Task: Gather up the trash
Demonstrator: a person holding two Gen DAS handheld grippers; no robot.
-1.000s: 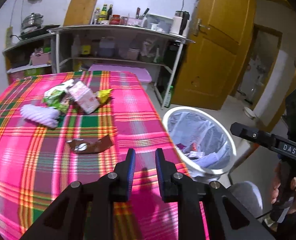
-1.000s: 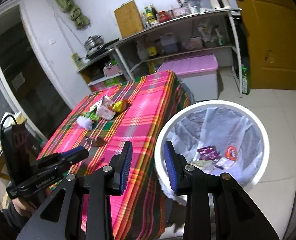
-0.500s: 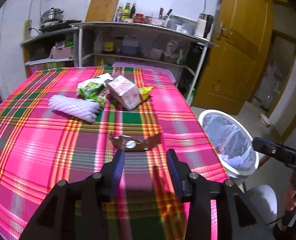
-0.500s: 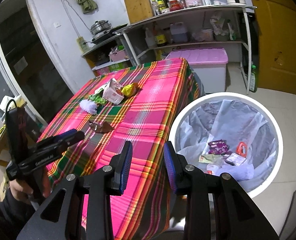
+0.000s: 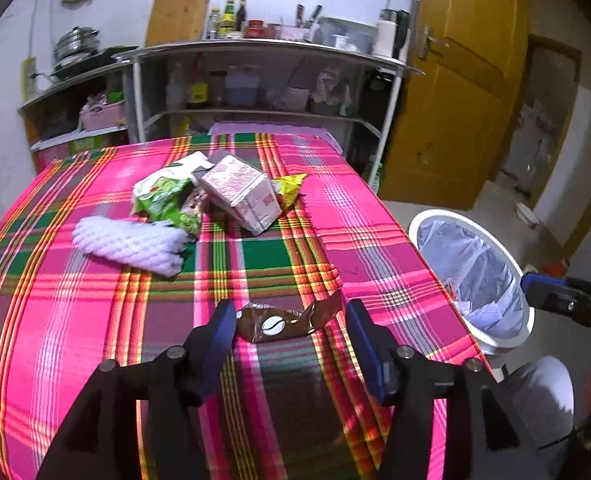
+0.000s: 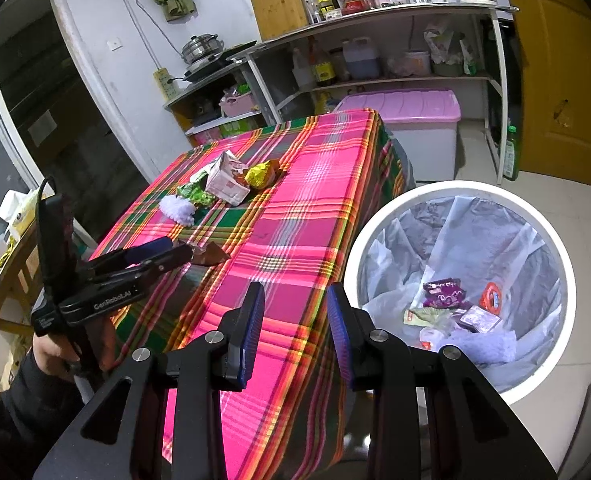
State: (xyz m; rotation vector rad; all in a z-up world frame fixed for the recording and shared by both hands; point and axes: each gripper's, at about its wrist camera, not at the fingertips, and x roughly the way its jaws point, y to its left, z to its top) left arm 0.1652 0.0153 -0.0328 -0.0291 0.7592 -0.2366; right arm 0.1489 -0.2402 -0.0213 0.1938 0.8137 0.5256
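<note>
Brown foil wrapper is framed by the left gripper, whose jaws have just been opening wide; closing on it is called for next. The right gripper is held part-open and empty near the bin.

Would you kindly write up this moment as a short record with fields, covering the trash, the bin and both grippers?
left gripper: jaws have just been opening, now wide, straddling the brown wrapper, pads not pressing on it
right gripper: open, nothing between its jaws, pointing at the table edge beside the bin
brown wrapper: flat on the plaid tablecloth
other trash on table: white foam net, green packet, pink carton, yellow wrapper
bin: white, lined, on the floor by the table, several wrappers inside
</note>
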